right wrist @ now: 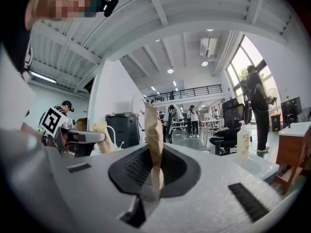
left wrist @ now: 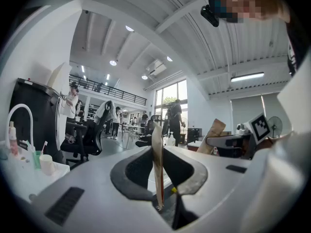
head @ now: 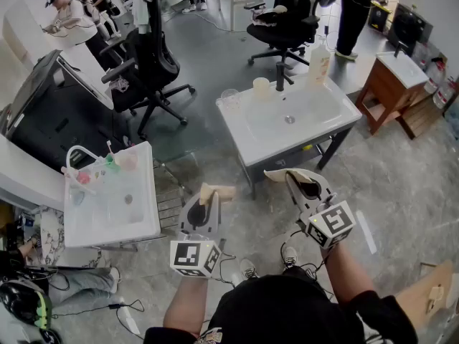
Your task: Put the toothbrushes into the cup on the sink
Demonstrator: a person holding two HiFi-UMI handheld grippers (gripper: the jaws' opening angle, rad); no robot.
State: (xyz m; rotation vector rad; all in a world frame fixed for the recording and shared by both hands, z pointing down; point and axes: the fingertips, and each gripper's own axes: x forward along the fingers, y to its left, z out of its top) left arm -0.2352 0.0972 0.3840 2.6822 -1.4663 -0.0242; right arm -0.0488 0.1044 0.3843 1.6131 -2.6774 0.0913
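1. Far left in the head view stands a white washbasin unit (head: 143, 217) with a curved white tap (head: 69, 160). At the back of it are a pink cup (head: 83, 178), a green cup (head: 111, 165) and a pale cup (head: 129, 160). A toothbrush (head: 109, 147) sticks up at the green cup. I cannot tell how many brushes there are.
2. The left gripper (head: 219, 191) is held level in front of the person, just right of that basin and not touching it. Its marker cube (head: 193, 258) faces the camera. In the left gripper view, its tan pads (left wrist: 156, 140) stand pressed together edge-on, and nothing is between them.
3. In the middle, beyond both grippers, is a second white sink (head: 326, 110) with a black tap (head: 280, 74). On its back edge stand a clear glass (head: 229, 97), a cream cup (head: 262, 88) and, to the right of the tap, a soap bottle (head: 319, 63). No brush shows in the cream cup.
4. The right gripper (head: 283, 174) is also level, near the front edge of this sink and clear of it. Its marker cube (head: 331, 223) sits by the hand. In the right gripper view, its tan pads (right wrist: 152, 130) meet with nothing between them.
5. At far right is a small wooden cabinet (head: 387, 92) with a white top.
6. Behind the sinks are black office chairs (head: 154, 63), and other people stand at the back of the room.
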